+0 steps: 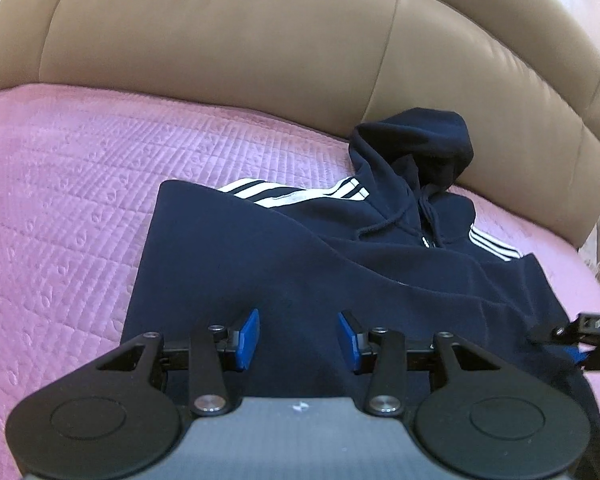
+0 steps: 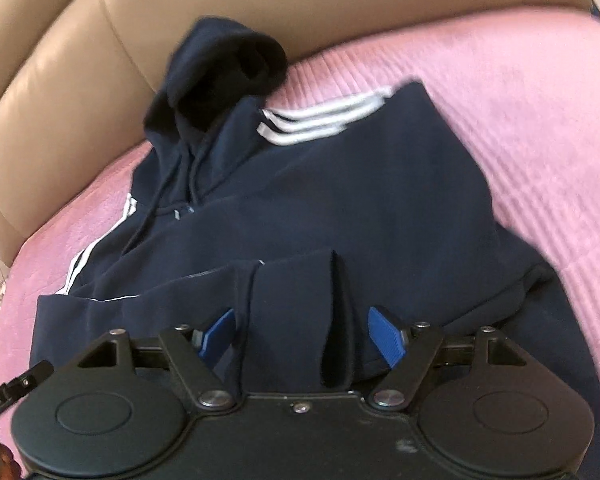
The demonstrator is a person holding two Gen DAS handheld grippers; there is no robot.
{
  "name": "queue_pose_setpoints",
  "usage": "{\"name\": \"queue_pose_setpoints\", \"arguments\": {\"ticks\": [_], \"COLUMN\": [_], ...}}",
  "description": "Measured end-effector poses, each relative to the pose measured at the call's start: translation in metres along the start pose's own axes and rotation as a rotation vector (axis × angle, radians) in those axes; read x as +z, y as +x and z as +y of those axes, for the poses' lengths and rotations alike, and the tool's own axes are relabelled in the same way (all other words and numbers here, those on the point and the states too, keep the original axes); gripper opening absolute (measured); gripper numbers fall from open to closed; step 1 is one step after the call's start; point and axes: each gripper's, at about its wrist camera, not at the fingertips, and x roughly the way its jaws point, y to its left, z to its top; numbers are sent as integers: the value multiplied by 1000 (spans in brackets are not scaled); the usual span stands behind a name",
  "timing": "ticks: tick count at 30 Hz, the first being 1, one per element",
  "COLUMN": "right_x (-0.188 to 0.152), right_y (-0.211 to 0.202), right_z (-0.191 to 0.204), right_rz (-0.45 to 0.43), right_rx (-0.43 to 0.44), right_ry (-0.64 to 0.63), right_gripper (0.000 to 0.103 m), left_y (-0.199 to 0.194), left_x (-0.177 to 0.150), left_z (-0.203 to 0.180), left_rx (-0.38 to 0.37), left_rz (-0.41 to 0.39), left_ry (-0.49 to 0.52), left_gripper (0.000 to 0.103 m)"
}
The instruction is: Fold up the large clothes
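Note:
A navy hoodie (image 1: 300, 248) with white sleeve stripes lies on the pink quilt, both sleeves folded in over the chest, hood against the sofa back. It also shows in the right wrist view (image 2: 340, 184). My left gripper (image 1: 299, 338) is open just above the hoodie's lower part, nothing between its blue pads. My right gripper (image 2: 302, 334) is open, with a raised fold of the hoodie's hem (image 2: 300, 312) standing between its pads; the pads are apart from the cloth. The right gripper's tip also shows in the left wrist view (image 1: 580, 344) at the hoodie's right edge.
A pink quilted cover (image 1: 60, 200) spreads over the seat to the left and right (image 2: 540, 140). The tan leather backrest (image 1: 260, 40) rises behind the hood. The left gripper's edge (image 2: 12, 392) shows at the lower left of the right wrist view.

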Motion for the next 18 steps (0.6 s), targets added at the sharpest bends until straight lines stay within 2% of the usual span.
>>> {"name": "queue_pose_setpoints", "arguments": {"ticks": [2,3,4,5,6,7,8,11,14,16,17,18], "right_x": [-2,-3,-5,-7,-10,-13,-16,-16,-5,3,7,10], "right_y": [0,-1,-3,-4,-6,-8,-11,-27,-57,-75,-82,-84], "right_z": [1,5,11,18,31,40,51,73,80,77,74,70], "right_rz": [-11,-4,2,7,1,-11,-27,-99,-229,-319,-369,-392], "right_rx": [26,49,55,44,5,-27,-55,-117,-193,-284,-370,-419], "right_ry": [-2,-16,-37,-67,-124,-173,-221,-303,-338,-350,-368,-378], "right_gripper": [88,80,69,49,35,28,10,7,6,6,6,8], "left_y": [0,-1,0,0,-1,-1,-1,-3,-7,-8,-6,-3], "left_x": [0,0,-1,-2,-2,-3,-3,-4,-3,-2,-3,-4], "left_z": [1,1,0,-2,-4,-6,-7,-10,-12,-13,-13,-13], "left_rx": [-4,-2,1,4,7,12,15,15,15,6,9,6], "left_rz": [0,-1,-2,-7,-12,-17,-20,-42,-70,-73,-63,-50], "left_ry": [-11,-9,-4,6,13,22,29,42,47,45,40,38], "left_gripper": [45,45,45,44,44,44,44,44,43,44,45,46]}}
